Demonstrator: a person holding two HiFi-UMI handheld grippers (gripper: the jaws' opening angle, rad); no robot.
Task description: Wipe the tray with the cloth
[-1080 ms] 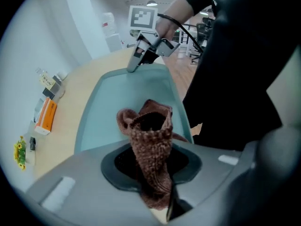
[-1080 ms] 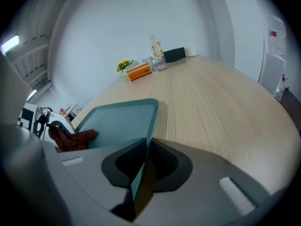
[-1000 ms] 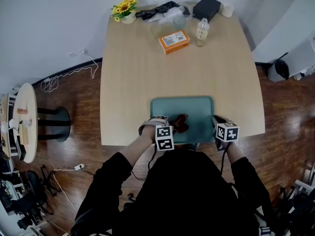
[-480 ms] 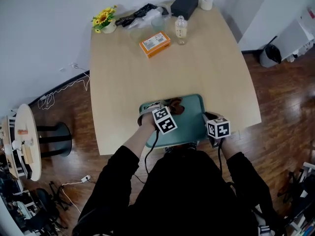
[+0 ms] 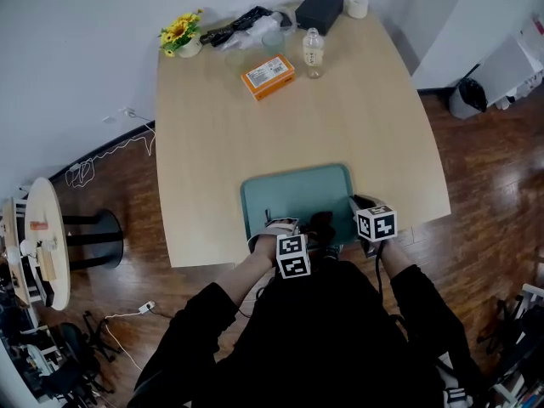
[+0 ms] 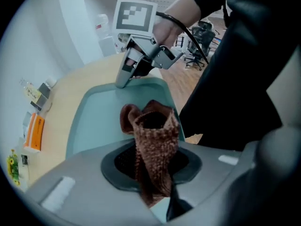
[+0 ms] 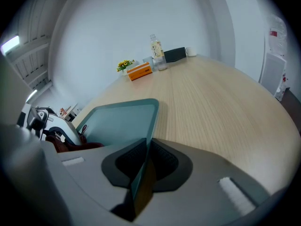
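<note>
A teal tray lies at the near edge of the wooden table. My left gripper is shut on a crumpled brown cloth that rests on the tray's near edge, right of the middle. In the left gripper view the cloth stands bunched between the jaws over the tray. My right gripper is shut on the tray's right rim near the front corner. The right gripper view shows that rim edge-on between its jaws.
At the far end of the table are an orange box, a small bottle, a black box, a flower pot and a tangle of black cables. A round side table stands to the left on the floor.
Half a second ago the left gripper held the cloth at the tray's far left; it has drawn it back to the near edge. The right gripper has kept its hold on the rim.
</note>
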